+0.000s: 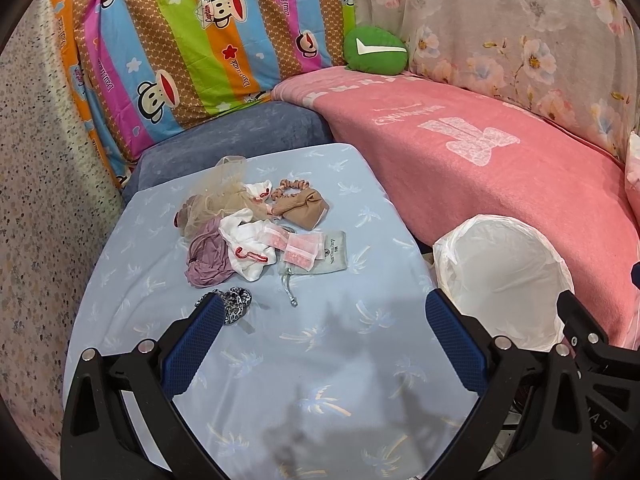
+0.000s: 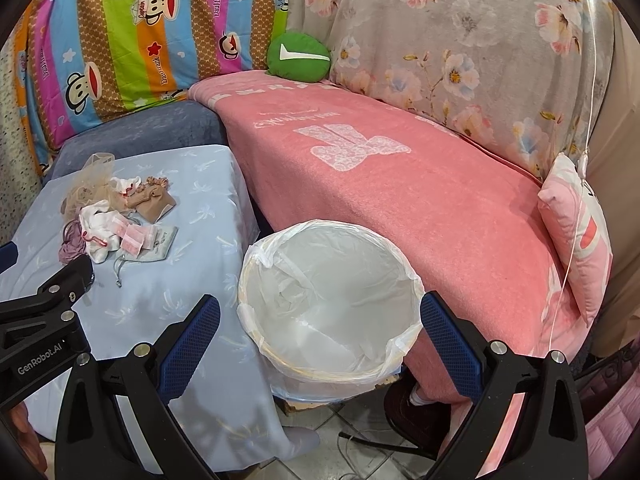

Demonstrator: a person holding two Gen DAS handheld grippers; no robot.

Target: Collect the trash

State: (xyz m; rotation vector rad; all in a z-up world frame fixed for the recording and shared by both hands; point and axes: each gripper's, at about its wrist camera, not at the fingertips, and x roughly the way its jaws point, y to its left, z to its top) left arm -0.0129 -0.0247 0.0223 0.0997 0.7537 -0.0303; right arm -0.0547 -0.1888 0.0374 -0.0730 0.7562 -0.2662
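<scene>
Jaws of your left gripper and right gripper stand wide apart, holding nothing. The trash pile, crumpled fabrics, mesh and small zip bags, lies mid-tabletop. The white-lined bin stands beside it.

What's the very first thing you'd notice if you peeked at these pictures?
Probably the bright striped cartoon-monkey cloth hanging at the back, with a round green cushion beside it on the big pink blanket. Then the little heap of cloth scraps and packets on the pale blue table cover, next to the white-lined bin.
</scene>
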